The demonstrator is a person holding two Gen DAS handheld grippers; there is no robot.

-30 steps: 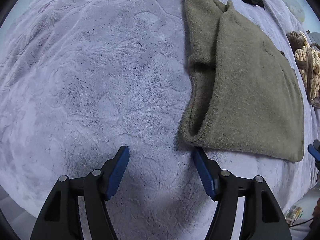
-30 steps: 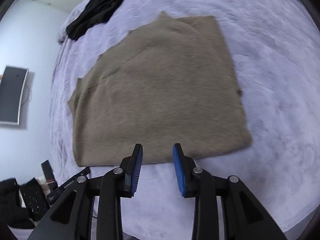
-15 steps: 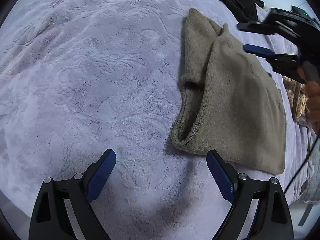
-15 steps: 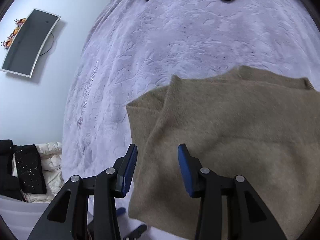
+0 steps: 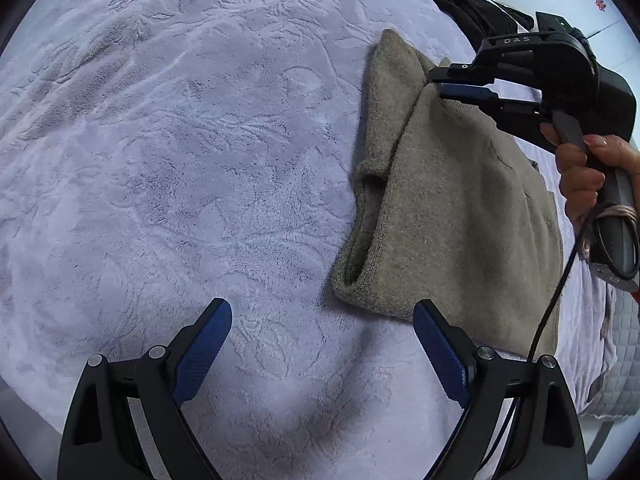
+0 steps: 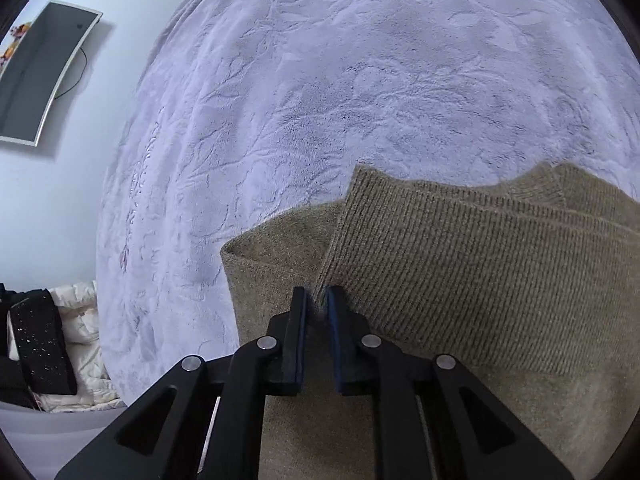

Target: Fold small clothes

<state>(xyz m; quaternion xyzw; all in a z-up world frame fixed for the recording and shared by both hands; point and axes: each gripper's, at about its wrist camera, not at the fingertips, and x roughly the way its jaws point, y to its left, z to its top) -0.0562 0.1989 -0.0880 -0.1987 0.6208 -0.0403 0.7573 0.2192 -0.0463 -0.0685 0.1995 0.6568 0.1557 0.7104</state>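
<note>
The right claw [image 6: 317, 304] is closing on a far corner of the soft, limp olive-brown knitted garment [image 5: 460, 216] lying half-folded on the lilac plush bed [image 5: 200, 160]; the left claw [image 5: 322, 344] hangs released, so pinch at edges.

Soft, even, cool daylight in both views, no glare. Both sharp, no motion blur. Heavy fisheye warp: black vignette at the corners, bedspread [image 5: 200, 160] bulging. Diffuse shadow at lower centre of the left view between the left gripper [image 5: 322, 354] fingers.
</note>
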